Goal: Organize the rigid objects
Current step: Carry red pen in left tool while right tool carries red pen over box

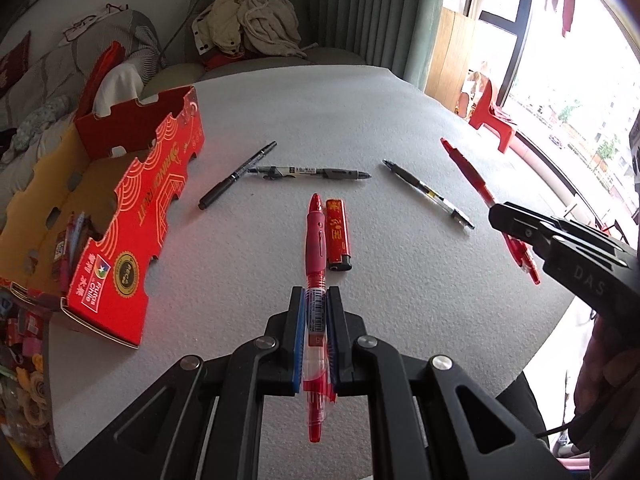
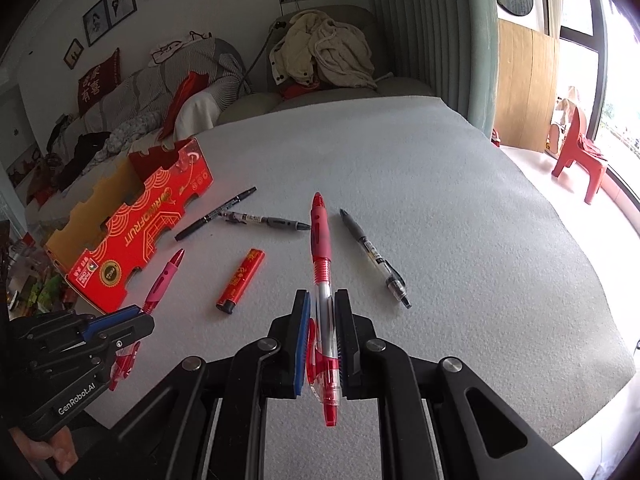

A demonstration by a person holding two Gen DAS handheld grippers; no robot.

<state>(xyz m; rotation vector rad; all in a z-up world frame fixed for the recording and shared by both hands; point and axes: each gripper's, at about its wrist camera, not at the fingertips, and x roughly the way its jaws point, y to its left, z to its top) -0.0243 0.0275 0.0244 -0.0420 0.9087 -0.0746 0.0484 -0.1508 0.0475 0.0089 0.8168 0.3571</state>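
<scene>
My left gripper (image 1: 316, 300) is shut on a red pen (image 1: 316, 236), held above the grey table, tip pointing away. My right gripper (image 2: 322, 308) is shut on another red pen (image 2: 320, 236). Each gripper shows in the other view: the right one (image 1: 516, 228) with its pen (image 1: 468, 170), the left one (image 2: 136, 320) with its pen (image 2: 166, 276). A red lighter (image 1: 338, 236) (image 2: 241, 280), a black marker (image 1: 238, 176) (image 2: 216, 219), a grey-grip pen (image 1: 308, 172) (image 2: 266, 221) and a clear black pen (image 1: 428, 194) (image 2: 376, 258) lie on the table. A red cardboard box (image 1: 132, 216) (image 2: 136, 220) stands at the left with several pens inside (image 1: 70, 248).
The table's grey mat (image 1: 360, 112) ends at a rounded front right edge. A sofa with clothes (image 1: 248, 20) lies behind. A red plastic chair (image 2: 580, 156) stands by the window at the right. Clutter lies below the table's left edge (image 1: 24, 360).
</scene>
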